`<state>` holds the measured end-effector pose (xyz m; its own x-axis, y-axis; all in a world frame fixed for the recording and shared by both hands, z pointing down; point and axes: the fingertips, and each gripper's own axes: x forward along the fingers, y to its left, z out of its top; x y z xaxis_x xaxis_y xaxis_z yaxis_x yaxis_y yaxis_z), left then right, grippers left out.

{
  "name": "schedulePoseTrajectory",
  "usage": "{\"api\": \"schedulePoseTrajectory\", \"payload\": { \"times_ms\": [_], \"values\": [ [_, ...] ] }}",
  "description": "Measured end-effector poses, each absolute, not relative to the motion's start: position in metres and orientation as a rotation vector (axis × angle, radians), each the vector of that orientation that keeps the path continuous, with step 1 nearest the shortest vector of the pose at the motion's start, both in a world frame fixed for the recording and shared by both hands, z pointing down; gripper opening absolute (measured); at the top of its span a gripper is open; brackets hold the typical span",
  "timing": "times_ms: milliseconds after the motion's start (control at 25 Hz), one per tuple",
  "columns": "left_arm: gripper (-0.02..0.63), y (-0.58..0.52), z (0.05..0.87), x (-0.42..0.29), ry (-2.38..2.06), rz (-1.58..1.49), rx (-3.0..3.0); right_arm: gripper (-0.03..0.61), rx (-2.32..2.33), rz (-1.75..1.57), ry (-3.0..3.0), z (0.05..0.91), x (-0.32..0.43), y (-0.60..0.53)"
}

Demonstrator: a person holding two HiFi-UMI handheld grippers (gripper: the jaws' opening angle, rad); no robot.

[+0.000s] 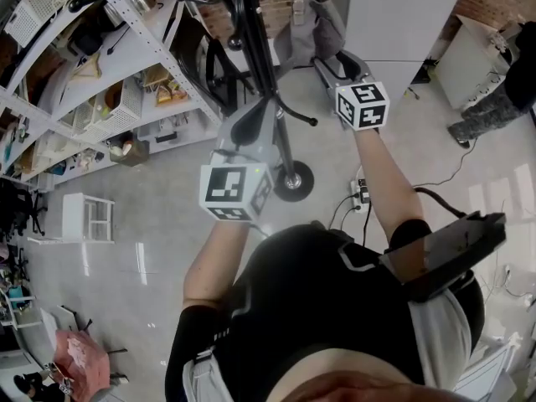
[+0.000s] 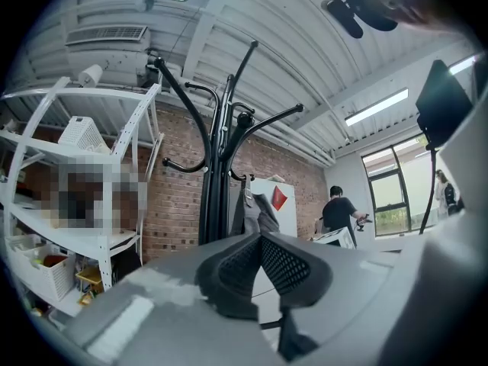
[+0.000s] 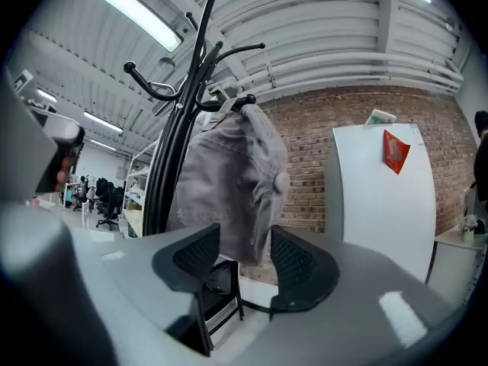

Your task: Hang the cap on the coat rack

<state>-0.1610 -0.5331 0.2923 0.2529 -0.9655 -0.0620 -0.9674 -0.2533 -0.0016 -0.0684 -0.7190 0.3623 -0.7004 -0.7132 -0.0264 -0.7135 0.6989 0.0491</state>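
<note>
A grey cap (image 3: pixel 229 174) hangs from a hook of the black coat rack (image 3: pixel 179 128); in the head view the cap (image 1: pixel 311 25) sits just right of the rack's pole (image 1: pixel 255 40). My right gripper (image 3: pixel 244 261) is open. The cap's lower edge dips between its jaws and the pads do not press on it. From above, this right gripper (image 1: pixel 325 61) reaches up to the cap. My left gripper (image 2: pixel 261 261) is shut with nothing in it, its pads meeting. It points at the rack (image 2: pixel 217 174) from lower down, with the cap (image 2: pixel 255 213) beyond it. The head view shows my left gripper (image 1: pixel 251 124) beside the pole.
White shelving (image 1: pixel 100 82) full of boxes stands to the left of the rack. A white cabinet (image 3: pixel 381 189) stands against the brick wall on the right. The rack's round base (image 1: pixel 293 181) and a power strip (image 1: pixel 360 193) are on the floor. A person (image 2: pixel 341 216) works far off.
</note>
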Motion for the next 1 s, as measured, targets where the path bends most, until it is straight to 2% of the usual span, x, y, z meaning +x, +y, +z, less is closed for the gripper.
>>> {"api": "schedulePoseTrajectory", "payload": {
  "times_ms": [280, 440, 840, 1000],
  "values": [
    [0.081, -0.526, 0.301, -0.17, 1.909, 0.122, -2.461, 0.219, -1.306, 0.079, 2.848, 0.372, -0.054, -0.689],
    [0.081, -0.52, 0.306, -0.172, 1.894, 0.132, -2.491, 0.249, -1.371, 0.045, 2.857, 0.386, -0.046, -0.678],
    [0.081, -0.493, 0.311, -0.179, 1.846, 0.152, -2.534, 0.247, -1.407, 0.074, 2.84, 0.383, -0.037, -0.616],
    [0.081, -0.48, 0.314, -0.187, 1.849, 0.148, -2.53, 0.222, -1.311, 0.091, 2.862, 0.372, -0.055, -0.581]
  ]
}}
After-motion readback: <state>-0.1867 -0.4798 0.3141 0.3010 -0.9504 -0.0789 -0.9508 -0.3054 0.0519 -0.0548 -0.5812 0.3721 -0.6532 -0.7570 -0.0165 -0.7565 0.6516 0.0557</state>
